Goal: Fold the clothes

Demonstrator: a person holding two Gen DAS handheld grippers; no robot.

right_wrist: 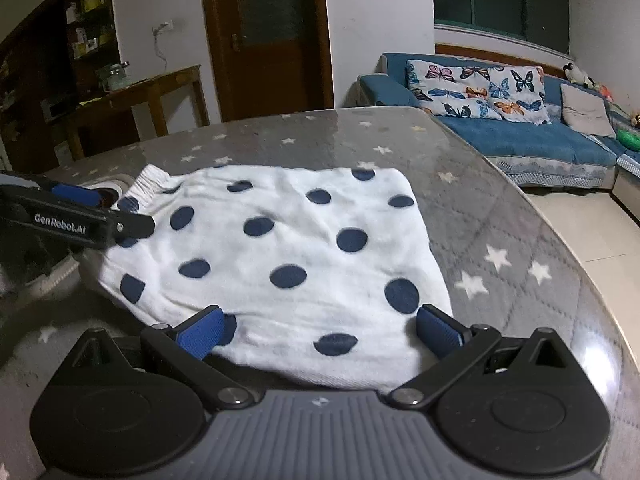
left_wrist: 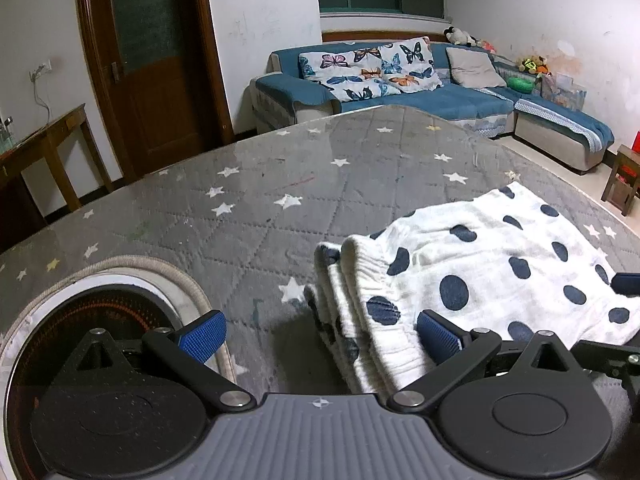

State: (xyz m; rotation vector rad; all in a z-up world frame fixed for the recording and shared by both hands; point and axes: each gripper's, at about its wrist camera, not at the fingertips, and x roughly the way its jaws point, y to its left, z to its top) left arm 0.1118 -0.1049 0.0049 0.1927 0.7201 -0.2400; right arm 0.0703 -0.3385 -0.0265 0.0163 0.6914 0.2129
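Observation:
A white garment with dark blue dots [right_wrist: 296,248] lies folded flat on the grey star-patterned table [right_wrist: 500,216]. Its ribbed waistband edge [left_wrist: 360,304] shows in layers in the left wrist view, with the body of the garment [left_wrist: 500,264] to the right. My left gripper [left_wrist: 320,330] is open, low at the waistband end; its right finger [left_wrist: 438,334] rests by the cloth. It also shows from the side in the right wrist view [right_wrist: 88,208]. My right gripper [right_wrist: 320,326] is open, fingers either side of the garment's near edge.
A round white-rimmed dark opening [left_wrist: 100,312] is set in the table at the left gripper's left. A blue sofa with butterfly cushions [left_wrist: 400,76] stands beyond the table. A wooden side table [right_wrist: 140,100] and a brown door [right_wrist: 264,36] are at the back.

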